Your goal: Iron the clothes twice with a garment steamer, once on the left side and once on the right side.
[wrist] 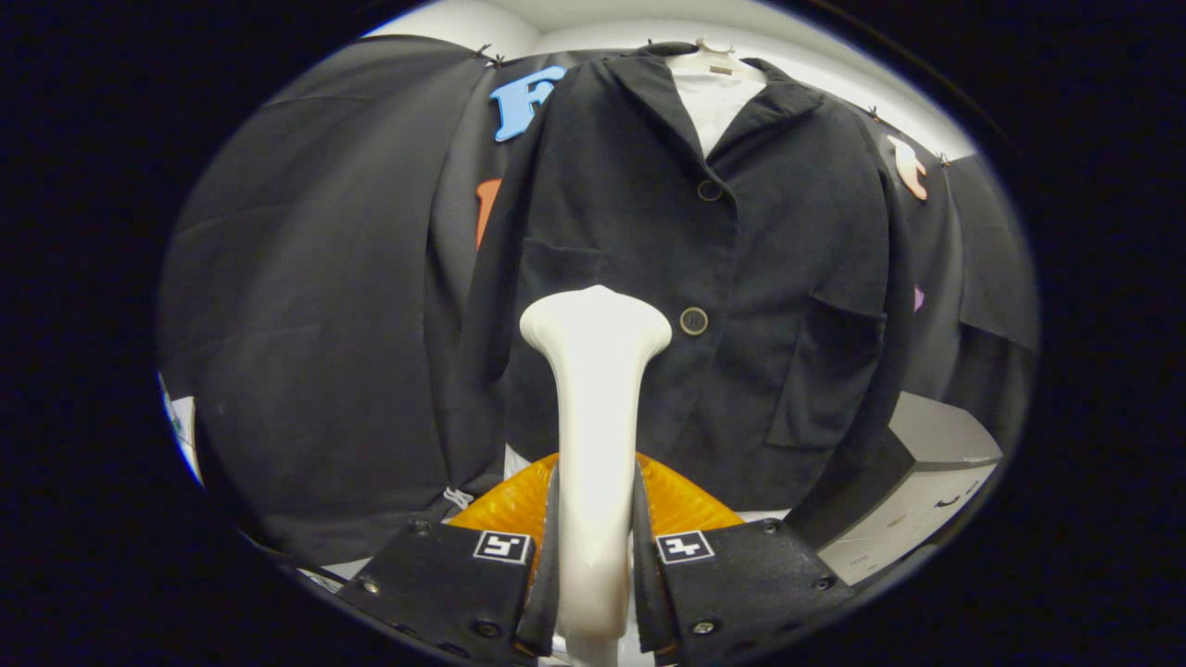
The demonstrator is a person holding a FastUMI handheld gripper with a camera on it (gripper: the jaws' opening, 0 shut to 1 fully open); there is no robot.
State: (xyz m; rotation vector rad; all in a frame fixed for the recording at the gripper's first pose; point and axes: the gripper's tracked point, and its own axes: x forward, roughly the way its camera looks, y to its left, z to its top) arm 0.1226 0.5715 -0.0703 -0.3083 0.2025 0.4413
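A dark button-front jacket (788, 232) hangs on a pale hanger (713, 57) over a white inner shirt (718, 106), straight ahead of the fingers. My gripper (595, 547) is shut on the white garment steamer (595, 408), both fingers pressing its slim handle. The steamer rises upright between the fingers, and its wide head (595, 324) stands against the jacket's left front panel, level with the lower button (693, 320). Whether the head touches the cloth I cannot tell.
An orange ribbed object (681, 500) lies below the jacket's hem, just behind the fingers. A grey cabinet with drawers (927, 500) stands low on the right. Black cloth walls (315, 306) close in the left side and the back.
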